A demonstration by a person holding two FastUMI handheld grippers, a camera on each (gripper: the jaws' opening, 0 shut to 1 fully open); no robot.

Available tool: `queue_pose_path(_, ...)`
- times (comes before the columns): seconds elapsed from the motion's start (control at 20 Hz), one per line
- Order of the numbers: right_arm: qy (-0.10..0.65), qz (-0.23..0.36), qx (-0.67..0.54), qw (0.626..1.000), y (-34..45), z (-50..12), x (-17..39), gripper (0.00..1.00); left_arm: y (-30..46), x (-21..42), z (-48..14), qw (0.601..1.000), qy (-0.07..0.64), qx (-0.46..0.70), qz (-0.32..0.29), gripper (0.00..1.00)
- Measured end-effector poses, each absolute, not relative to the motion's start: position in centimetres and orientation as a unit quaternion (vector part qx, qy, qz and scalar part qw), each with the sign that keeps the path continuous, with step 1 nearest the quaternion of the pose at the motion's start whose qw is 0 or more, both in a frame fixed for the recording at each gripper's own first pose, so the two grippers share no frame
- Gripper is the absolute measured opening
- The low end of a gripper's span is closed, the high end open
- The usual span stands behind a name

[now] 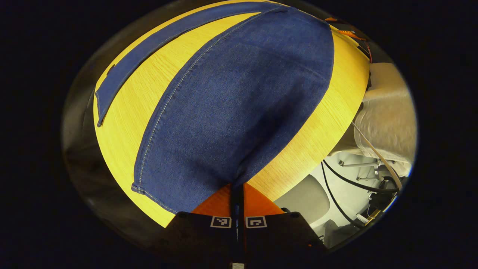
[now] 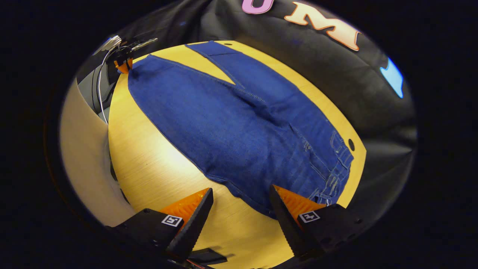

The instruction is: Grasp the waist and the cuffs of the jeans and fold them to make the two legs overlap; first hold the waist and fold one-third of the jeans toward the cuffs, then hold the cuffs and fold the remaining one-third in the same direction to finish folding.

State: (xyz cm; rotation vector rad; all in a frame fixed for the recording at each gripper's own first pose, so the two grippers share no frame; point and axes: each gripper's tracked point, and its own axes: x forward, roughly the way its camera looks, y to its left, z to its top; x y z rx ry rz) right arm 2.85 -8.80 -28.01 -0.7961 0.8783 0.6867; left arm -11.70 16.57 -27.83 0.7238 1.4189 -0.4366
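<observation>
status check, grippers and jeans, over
Left gripper shut on jeans cuff. Right gripper open, waist end between its fingers. Jeans flat on table, legs spread, no fold yet. Nothing in the way.

A recording booth: black cloth wall [image 2: 328, 74] behind a round wooden surface [image 2: 149, 160], cables [image 1: 354, 179] and an office chair [image 1: 310, 198] on the floor beside it.

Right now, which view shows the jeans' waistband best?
The right gripper view: the waistband lies in plain sight at the jeans' near end, with belt loops and stitching visible. The left gripper view shows one leg up close and the other leg farther off, no waistband detail.
</observation>
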Motion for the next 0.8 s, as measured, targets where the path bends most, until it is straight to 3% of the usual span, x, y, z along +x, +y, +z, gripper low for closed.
queue_pose_path(0.45, 0.474, 0.354, -0.352, 0.725, -8.6, -31.1, 2.5, 0.97, 16.6, -11.7, -27.9, 0.679, 0.628, 0.329, -0.191, 0.0)
queue_pose_path(0.5, 0.485, 0.356, -0.344, 0.721, -8.7, -31.2, 2.3, 0.94, 16.6, -11.7, -28.0, 0.678, 0.628, 0.328, -0.193, 0.0)
queue_pose_path(0.55, 0.494, 0.35, -0.335, 0.722, -8.7, -31.1, 2.4, 0.8, 16.6, -11.7, -28.0, 0.678, 0.628, 0.328, -0.196, 0.0)
queue_pose_path(0.6, 0.497, 0.348, -0.332, 0.722, -8.8, -31.3, 2.4, 0.77, 16.6, -11.7, -28.0, 0.677, 0.628, 0.328, -0.199, 0.0)
queue_pose_path(0.65, 0.493, 0.353, -0.334, 0.722, -8.7, -31.2, 2.5, 0.86, 16.6, -11.7, -28.0, 0.677, 0.629, 0.327, -0.198, 0.0)
queue_pose_path(0.7, 0.492, 0.355, -0.338, 0.72, -8.8, -31.2, 2.5, 0.79, 16.5, -11.7, -28.0, 0.677, 0.628, 0.328, -0.2, 0.0)
queue_pose_path(0.8, 0.498, 0.347, -0.334, 0.721, -9.0, -31.1, 2.6, 0.77, 16.6, -11.6, -28.0, 0.678, 0.625, 0.33, -0.202, 0.0)
